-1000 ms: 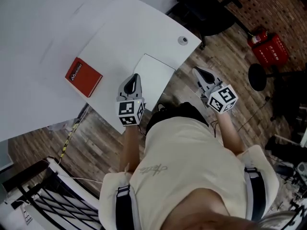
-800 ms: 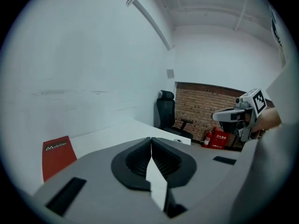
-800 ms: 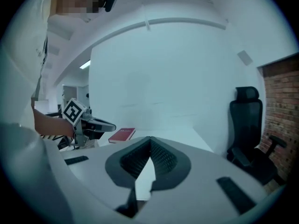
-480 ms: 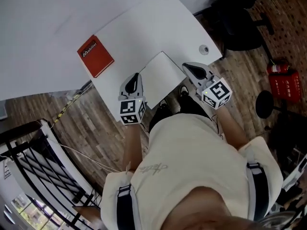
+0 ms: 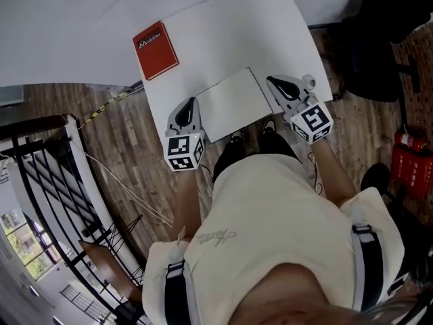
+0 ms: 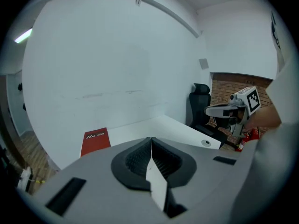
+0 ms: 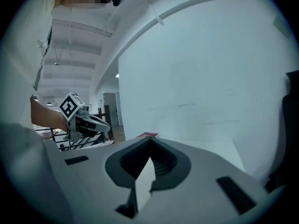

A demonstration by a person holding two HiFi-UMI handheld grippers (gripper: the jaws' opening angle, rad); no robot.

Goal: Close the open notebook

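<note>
Head view shows the open notebook as a flat white rectangle on the white table, at the near edge just in front of the person. No fold line or cover edge can be made out from here, so I cannot tell which half should turn over.

The left gripper hovers just beside the left edge of the notebook, and the right gripper is just beside its right edge. In its own view, each gripper has its jaws pressed together at the tips, with nothing between them. A closed red booklet lies apart from the notebook, further back and to the left.

I judge the notebook to be light and thin. Its pages are probably soft and bend easily, and the cover is perhaps only a little stiffer. The table surface looks smooth, so the notebook may slide if it is pushed from one side only.

The best place to take hold seems to be the free outer edge of one half, far from the spine. A closed jaw tip can slip under it and lift it over. The other gripper should press lightly on the opposite half. Pinching too hard could crease or tear the paper.
</note>
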